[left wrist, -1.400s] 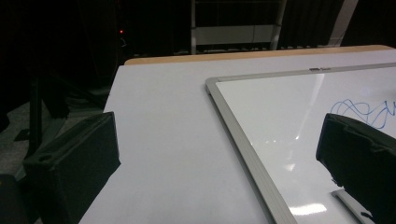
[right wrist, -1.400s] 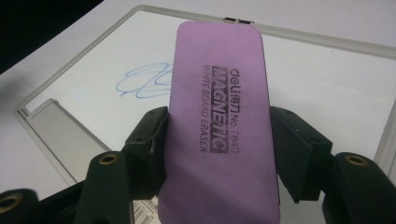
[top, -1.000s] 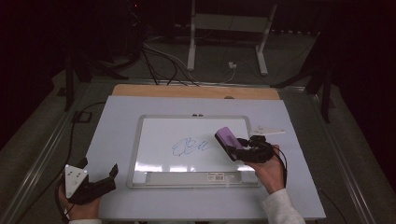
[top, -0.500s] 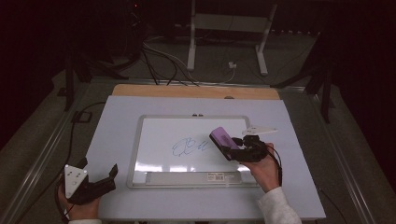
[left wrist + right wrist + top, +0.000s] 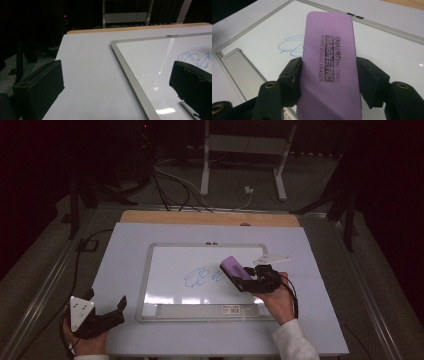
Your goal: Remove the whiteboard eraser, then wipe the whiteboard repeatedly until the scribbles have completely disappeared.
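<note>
Eraser point(image 5: 236, 269) is sitting pinched in the right gripper point(image 5: 250, 279), just right of the scribble point(image 5: 202, 277); left gripper point(image 5: 107, 312) is resting spread, well apart.

In the right gripper view the purple eraser point(image 5: 329, 67) ran off the bottom edge and covered the right end of the blue scribble point(image 5: 290, 46). In the left gripper view that scribble point(image 5: 196, 58) was partly behind a jaw and cut by the right edge. The label on the whiteboard's tray point(image 5: 231, 309) in the high view was probably print, too small to read
</note>
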Motion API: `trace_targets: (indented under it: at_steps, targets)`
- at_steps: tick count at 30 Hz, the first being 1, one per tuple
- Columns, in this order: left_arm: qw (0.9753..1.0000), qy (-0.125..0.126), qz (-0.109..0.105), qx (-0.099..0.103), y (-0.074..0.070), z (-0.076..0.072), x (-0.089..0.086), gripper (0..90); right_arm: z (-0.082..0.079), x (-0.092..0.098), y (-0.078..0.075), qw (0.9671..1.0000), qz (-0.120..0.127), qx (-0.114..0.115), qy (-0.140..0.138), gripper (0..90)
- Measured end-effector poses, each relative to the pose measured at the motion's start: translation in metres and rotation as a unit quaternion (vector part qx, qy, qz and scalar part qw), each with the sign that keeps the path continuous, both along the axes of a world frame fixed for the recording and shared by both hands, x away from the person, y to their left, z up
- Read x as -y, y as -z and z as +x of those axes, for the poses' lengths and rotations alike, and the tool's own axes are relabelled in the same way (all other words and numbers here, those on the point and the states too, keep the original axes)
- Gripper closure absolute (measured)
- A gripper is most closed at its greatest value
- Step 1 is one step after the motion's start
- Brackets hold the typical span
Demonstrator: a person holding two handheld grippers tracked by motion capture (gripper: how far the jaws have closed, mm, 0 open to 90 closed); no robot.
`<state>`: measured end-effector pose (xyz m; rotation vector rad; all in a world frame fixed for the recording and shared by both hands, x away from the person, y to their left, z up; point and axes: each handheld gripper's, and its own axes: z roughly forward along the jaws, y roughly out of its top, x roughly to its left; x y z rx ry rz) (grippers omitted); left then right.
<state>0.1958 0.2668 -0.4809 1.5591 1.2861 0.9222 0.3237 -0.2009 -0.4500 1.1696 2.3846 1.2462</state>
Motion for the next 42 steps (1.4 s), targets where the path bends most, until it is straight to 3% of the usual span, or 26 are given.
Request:
trace_targets:
  at_steps: [13, 35, 39, 42]
  targets:
    - [1.0000, 0.003, 0.000, 0.001, 0.000, 0.001, 0.000, 0.2, 0.007, -0.012, 0.009, 0.9999, -0.014, -0.003, -0.007, 41.1]
    - [1.0000, 0.000, -0.002, 0.000, 0.000, 0.000, -0.002, 0.2, 0.022, -0.033, 0.042, 0.9963, -0.086, -0.003, 0.001, 40.9]
    - [1.0000, 0.000, -0.002, 0.002, 0.000, 0.000, -0.001, 0.2, 0.025, -0.036, 0.049, 0.9958, -0.090, -0.018, 0.012, 40.1]
    - [1.0000, 0.001, -0.002, 0.001, 0.000, 0.000, -0.001, 0.2, 0.026, -0.036, 0.051, 0.9971, -0.068, -0.027, 0.021, 28.7]
